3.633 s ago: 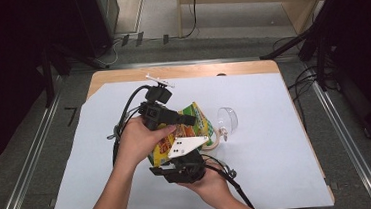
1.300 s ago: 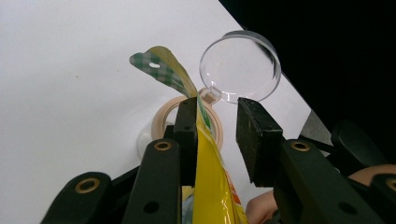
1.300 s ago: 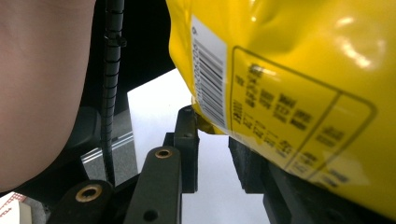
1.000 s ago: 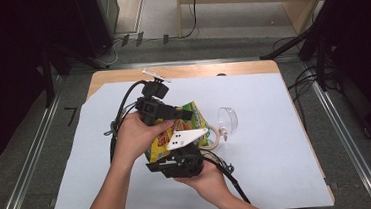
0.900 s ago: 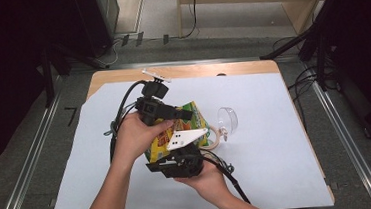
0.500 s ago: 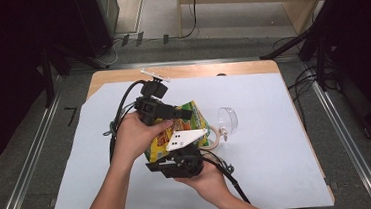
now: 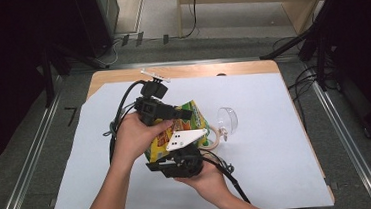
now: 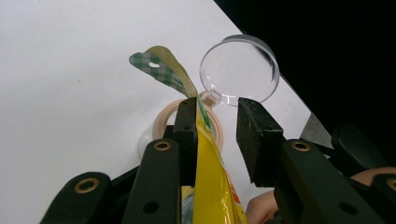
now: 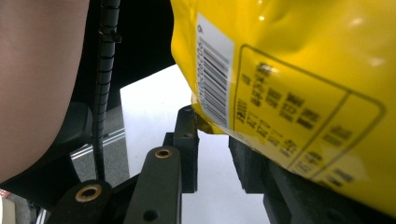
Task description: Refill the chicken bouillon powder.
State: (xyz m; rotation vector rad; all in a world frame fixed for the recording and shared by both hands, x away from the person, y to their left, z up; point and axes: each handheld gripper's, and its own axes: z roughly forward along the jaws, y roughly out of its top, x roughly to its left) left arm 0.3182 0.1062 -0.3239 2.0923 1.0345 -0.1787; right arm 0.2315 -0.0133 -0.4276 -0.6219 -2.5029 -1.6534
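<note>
Your left gripper [image 8: 212, 135] has jaws spread w/ the yellow snack bag [image 7: 175, 130] between them, touching one pad only. Right gripper [image 9: 212, 154] pinches the bag's bottom corner. Bag's held above the white sheet [image 7: 275, 127], beside a clear cup [image 8: 239, 70] lying empty & a tape roll [image 8: 163, 119]. Barcode [image 9: 212, 88] visible; print unreadable.

Yellow snack bag [image 8: 212, 186] — green-checked top corner (black barcode on back) — beige tape ring [image 8: 163, 119]
</note>
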